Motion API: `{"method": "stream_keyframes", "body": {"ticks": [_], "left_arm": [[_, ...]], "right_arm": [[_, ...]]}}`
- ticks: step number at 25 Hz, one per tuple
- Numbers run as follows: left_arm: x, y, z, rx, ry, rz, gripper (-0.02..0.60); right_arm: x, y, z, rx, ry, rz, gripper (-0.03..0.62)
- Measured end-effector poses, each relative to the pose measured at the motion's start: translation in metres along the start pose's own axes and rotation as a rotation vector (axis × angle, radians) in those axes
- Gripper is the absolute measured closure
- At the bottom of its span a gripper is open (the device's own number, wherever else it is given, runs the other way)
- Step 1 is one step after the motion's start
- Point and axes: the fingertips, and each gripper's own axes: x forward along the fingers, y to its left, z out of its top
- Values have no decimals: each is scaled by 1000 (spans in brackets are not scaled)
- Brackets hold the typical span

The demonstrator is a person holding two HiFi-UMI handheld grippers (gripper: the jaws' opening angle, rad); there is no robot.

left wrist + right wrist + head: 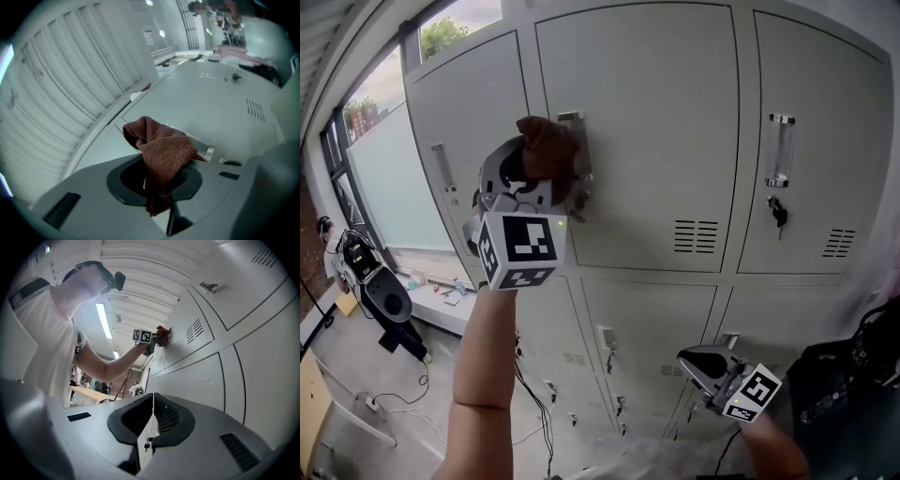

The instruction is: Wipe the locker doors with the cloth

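Your left gripper (542, 176), raised closest to you, has its jaws clamped on the crumpled reddish-brown knitted cloth (546, 145). The cloth presses against the chrome handle (577, 119) of the upper middle pale grey metal locker door (656, 112). Your right gripper (694, 359) hangs low in front of the lower locker doors (647, 314), its jaws closed together with nothing between them.

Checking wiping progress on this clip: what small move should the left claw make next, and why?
Probably slide the cloth sideways across the door. The left claw grips it bunched up at the handle, and in the head view most of that door's panel lies to the right.
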Motion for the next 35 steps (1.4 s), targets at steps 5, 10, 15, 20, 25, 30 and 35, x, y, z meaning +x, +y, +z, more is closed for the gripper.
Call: {"method": "stream_keyframes", "body": {"ticks": [5,10,15,20,25,30,35], "left_arm": [[-1,23,-18,-126,-6,102,517],[18,-9,59,40,-139,87,517],[25,-75,132,174,-267,-65,517],[25,-142,189,322,-352,-170,517],[24,-166,219,290,-403,-261,517],[40,-98,185,194,-352,-110,517],[48,-16,124,86,-241,8,517]], "right_arm": [[-3,6,-2,8,14,-3,576],[-14,4,5,-3,0,-46,576],[-23,9,17,-45,8,-53,576],[-31,19,36,-118,29,-38,576],[-27,23,51,-166,16,-30,576],[-20,28,48,-165,22,-9,576],[-1,31,42,-157,30,37,576]]}}
